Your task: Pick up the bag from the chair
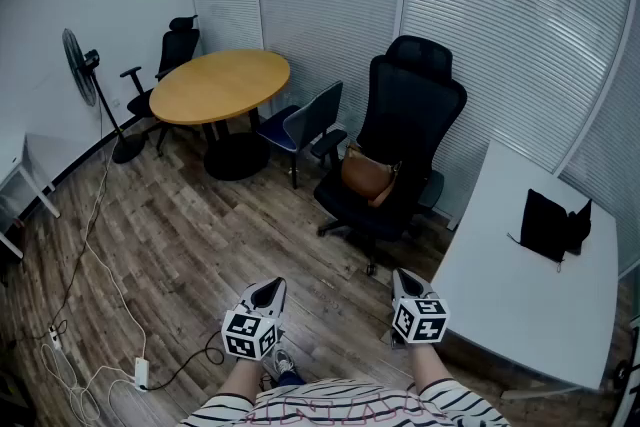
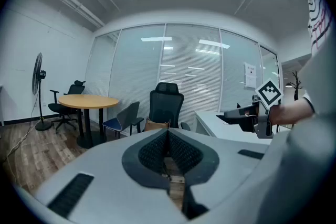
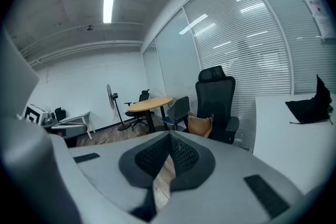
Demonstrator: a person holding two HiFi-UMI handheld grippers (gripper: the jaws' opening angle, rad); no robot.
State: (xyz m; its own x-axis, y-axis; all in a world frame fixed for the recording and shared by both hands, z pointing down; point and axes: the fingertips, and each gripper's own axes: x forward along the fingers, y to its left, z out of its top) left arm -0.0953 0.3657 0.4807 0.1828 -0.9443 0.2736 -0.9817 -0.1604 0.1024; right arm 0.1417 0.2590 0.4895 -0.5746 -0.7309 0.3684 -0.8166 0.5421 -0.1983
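A tan-brown leather bag (image 1: 367,175) rests on the seat of a tall black office chair (image 1: 404,120) by the blinds. The same bag (image 3: 199,125) shows on the chair (image 3: 216,98) in the right gripper view, and only its top edge (image 2: 156,124) peeks over the jaws in the left gripper view. Both grippers are held low near the person's body, well short of the chair. My left gripper (image 1: 268,294) is shut with nothing in it. My right gripper (image 1: 407,282) is shut and empty too.
A white desk (image 1: 520,270) with a black pouch (image 1: 553,225) stands to the right of the chair. A round wooden table (image 1: 220,85), a blue-grey chair (image 1: 305,123), another black chair (image 1: 172,55) and a standing fan (image 1: 85,70) fill the back left. Cables (image 1: 90,355) lie on the wood floor.
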